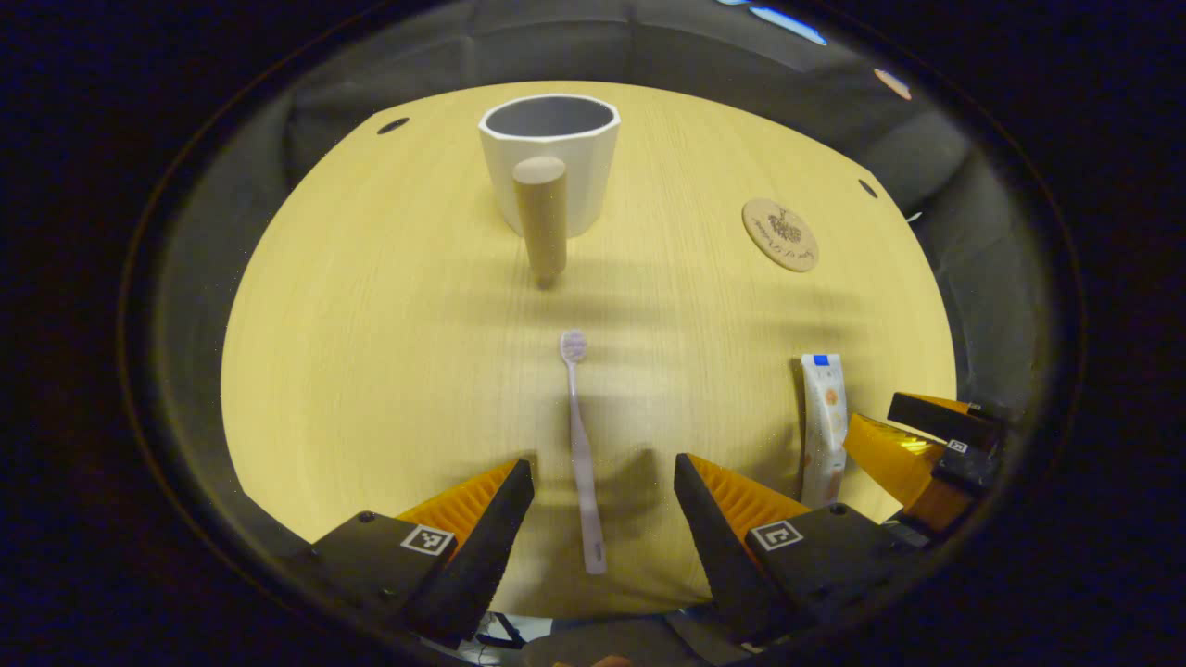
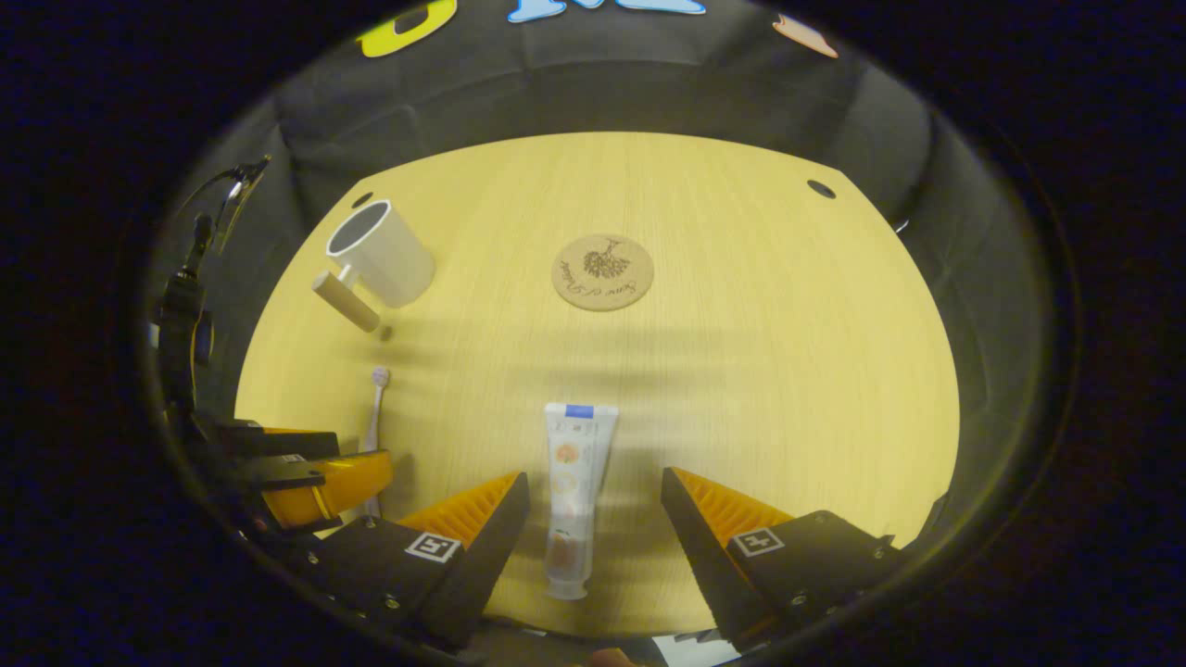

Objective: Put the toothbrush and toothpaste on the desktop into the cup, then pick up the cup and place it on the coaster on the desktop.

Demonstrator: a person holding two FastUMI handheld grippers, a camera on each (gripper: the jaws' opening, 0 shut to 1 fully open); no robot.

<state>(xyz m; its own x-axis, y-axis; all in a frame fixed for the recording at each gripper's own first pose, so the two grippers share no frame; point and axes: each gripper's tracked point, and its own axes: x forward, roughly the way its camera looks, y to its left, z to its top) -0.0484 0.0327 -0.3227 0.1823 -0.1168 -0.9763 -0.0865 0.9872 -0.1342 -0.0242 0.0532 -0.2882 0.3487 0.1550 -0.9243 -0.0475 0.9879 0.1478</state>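
Note:
A pale toothbrush [image 1: 582, 454] lies flat on the wooden desktop [image 1: 371, 352], head pointing away, its handle between the spread fingers of my open left gripper [image 1: 604, 477]. The white toothpaste tube [image 2: 573, 491] lies flat between the fingers of my open right gripper [image 2: 595, 491], blue end away from me. A white cup [image 1: 550, 157] with a wooden handle stands upright at the back. A round cork coaster [image 2: 603, 271] rests farther right. In the left gripper view the toothpaste tube [image 1: 824, 426] and right gripper [image 1: 913, 445] sit at the right. In the right gripper view the cup [image 2: 380, 252], toothbrush [image 2: 375, 435] and left gripper [image 2: 306, 472] show at the left.
The desktop [image 2: 788, 371] has small dark holes near its far corners [image 2: 820, 189]. Black cloth walls close in behind it. Bare wood lies between the cup, coaster and the two lying items.

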